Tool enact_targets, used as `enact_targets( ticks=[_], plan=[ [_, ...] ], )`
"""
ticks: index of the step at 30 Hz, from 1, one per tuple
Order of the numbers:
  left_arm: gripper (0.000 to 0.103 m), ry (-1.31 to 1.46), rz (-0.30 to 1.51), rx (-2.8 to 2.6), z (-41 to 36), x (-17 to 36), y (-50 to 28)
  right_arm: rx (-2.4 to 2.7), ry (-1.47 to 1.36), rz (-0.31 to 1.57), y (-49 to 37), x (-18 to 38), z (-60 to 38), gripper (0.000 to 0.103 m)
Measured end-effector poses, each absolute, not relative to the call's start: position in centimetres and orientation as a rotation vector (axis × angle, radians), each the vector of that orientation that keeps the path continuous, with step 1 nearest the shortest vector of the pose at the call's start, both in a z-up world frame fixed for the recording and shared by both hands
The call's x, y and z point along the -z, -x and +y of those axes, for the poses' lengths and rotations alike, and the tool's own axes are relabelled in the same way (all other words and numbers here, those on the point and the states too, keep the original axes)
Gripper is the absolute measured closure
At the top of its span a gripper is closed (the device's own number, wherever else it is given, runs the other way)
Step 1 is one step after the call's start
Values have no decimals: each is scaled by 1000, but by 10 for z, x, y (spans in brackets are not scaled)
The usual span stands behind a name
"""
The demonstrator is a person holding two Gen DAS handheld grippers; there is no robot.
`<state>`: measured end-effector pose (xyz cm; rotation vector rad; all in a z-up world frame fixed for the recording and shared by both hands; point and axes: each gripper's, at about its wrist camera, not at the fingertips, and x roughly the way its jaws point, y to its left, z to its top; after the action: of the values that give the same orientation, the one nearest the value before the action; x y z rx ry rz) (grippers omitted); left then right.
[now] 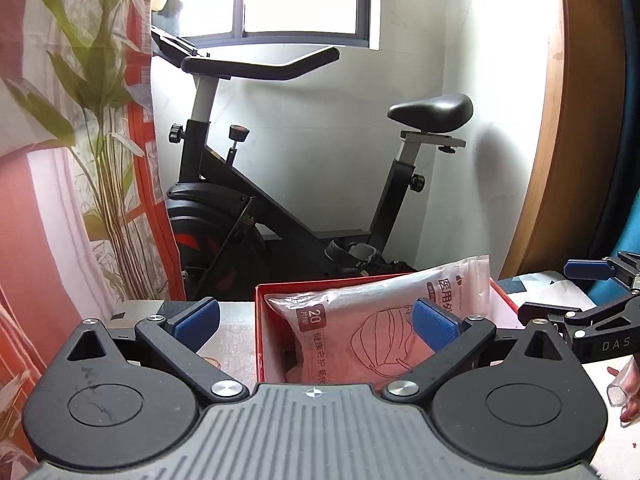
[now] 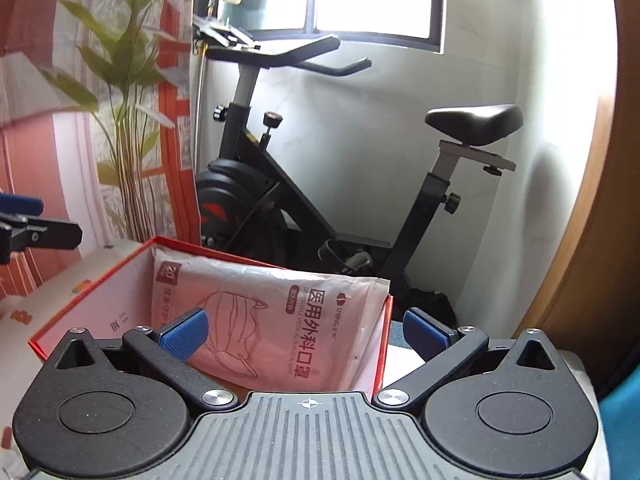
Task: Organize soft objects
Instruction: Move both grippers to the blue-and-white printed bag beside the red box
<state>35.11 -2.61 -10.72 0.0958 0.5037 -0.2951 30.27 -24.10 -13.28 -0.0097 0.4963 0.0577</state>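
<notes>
A pink plastic pack of face masks leans tilted inside an open red cardboard box, its top corner sticking out above the rim. My left gripper is open wide in front of the box, its blue pads apart and touching nothing. In the right wrist view the same mask pack rests against the far wall of the box. My right gripper is also open wide, just short of the box, and holds nothing. Each gripper shows at the edge of the other's view.
A black exercise bike stands against the white wall behind the box. A tall green plant and a red patterned curtain are at the left. A wooden door edge is at the right. The box sits on a pale table.
</notes>
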Motion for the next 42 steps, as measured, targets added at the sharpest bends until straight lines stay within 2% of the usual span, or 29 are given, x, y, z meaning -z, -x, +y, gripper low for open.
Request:
enact_targets(
  ticks=[8, 23, 28, 33, 42],
  plan=[
    [0, -75, 435, 251, -16, 101, -284, -90, -199, 415, -241, 127, -243, 0],
    [0, -25, 422, 214, 4, 124, -189, -38, -281, 367, -131, 144, -219, 0],
    [0, 41, 456, 202, 12, 138, -166, -9, -288, 368, -104, 160, -217, 0],
    [0, 78, 481, 179, 15, 159, -145, 40, -163, 393, -84, 181, -204, 0],
    [0, 125, 601, 173, 24, 189, -148, 4, -155, 492, -82, 213, -194, 0]
  ],
)
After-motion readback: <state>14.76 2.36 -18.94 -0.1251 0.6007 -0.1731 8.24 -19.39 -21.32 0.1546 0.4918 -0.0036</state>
